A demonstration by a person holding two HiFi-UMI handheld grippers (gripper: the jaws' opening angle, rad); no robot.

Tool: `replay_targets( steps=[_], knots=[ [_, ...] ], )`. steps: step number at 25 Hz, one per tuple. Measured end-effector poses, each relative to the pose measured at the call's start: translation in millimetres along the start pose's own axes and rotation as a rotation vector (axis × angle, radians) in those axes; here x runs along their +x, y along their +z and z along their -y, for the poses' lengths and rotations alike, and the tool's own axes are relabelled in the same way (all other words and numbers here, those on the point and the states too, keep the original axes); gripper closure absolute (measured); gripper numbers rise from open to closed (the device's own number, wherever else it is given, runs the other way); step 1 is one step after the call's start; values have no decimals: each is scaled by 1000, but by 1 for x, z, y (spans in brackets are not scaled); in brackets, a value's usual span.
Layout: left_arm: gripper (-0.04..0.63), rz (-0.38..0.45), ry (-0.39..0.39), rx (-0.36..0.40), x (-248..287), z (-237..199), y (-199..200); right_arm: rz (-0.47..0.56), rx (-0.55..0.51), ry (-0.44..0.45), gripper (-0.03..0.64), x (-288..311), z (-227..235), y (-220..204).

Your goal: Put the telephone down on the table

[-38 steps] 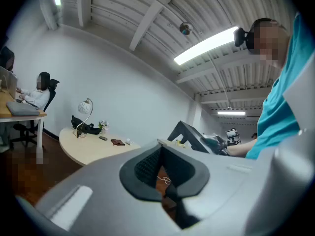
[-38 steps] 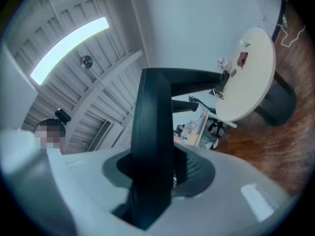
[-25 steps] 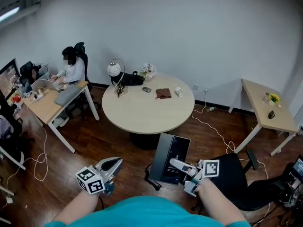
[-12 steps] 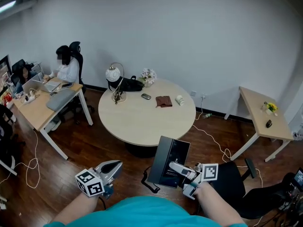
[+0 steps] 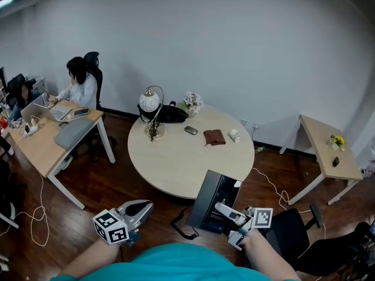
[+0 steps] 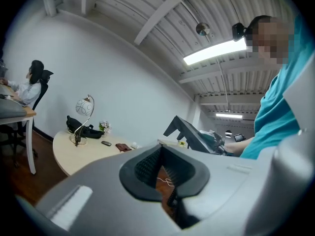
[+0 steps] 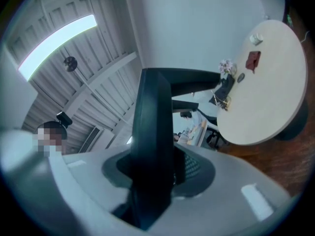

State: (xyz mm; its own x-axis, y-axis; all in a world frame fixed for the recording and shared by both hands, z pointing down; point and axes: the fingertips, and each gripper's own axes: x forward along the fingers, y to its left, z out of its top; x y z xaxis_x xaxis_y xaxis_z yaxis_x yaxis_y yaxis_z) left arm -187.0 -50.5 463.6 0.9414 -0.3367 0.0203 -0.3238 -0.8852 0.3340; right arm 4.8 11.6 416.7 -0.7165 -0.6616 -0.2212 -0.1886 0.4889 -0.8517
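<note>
Okay, closing in on the table [image 5: 170,163] ahead, still pinching the telephone [image 5: 218,201] in the right gripper [image 5: 225,209], keeping the left gripper [image 5: 140,206] pressed together, nearing set-down.

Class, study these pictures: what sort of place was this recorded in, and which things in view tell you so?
Most likely an office: a person sits in an office chair at a desk with a laptop, and a round meeting table stands in the middle of the room.
</note>
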Motion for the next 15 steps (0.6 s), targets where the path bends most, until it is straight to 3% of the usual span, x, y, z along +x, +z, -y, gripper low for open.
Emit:
replay_targets(
  steps=[9, 15],
  knots=[
    [589, -21, 17, -16, 27, -45, 9, -12, 46, -30, 457, 30, 55, 37],
    [589, -16, 74, -5, 73, -75, 14, -47, 64, 3, 457, 31, 101, 86]
  ],
)
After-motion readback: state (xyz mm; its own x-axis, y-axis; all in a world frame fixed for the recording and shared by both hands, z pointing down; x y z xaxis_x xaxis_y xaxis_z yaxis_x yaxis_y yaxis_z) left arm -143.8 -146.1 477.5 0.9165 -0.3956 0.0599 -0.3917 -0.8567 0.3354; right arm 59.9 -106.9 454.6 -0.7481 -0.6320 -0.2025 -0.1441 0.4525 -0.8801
